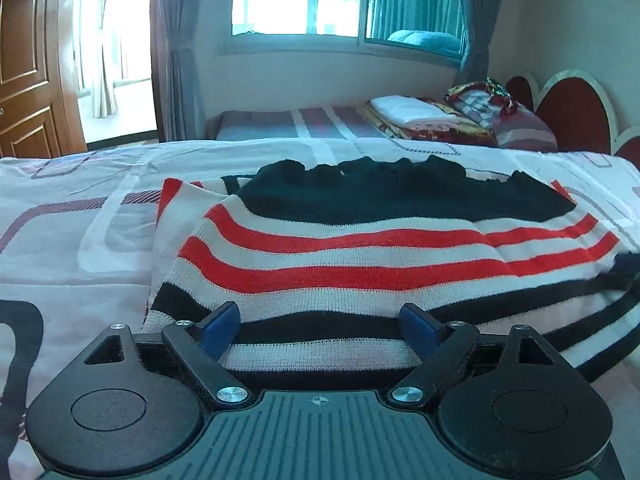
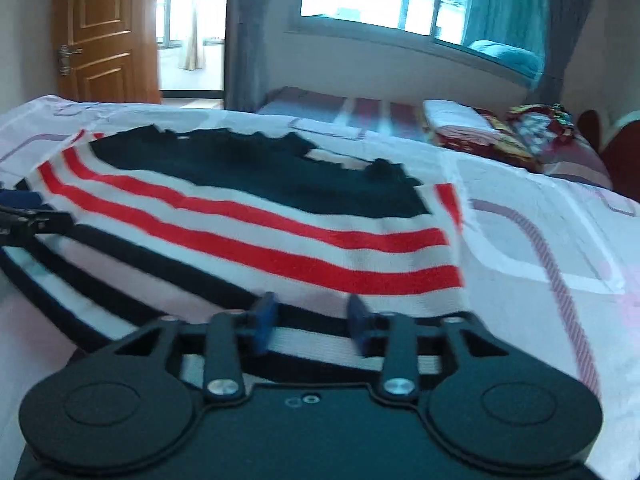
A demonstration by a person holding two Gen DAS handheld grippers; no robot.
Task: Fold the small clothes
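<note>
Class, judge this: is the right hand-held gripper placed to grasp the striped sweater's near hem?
Probably yes: the right hand-held gripper is open just above the striped sweater at its near hem, and nothing lies between them.

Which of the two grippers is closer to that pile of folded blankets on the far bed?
Right. The right gripper is at the sweater's edge on the blankets' side; the left gripper is at the opposite end, farther away.
</note>
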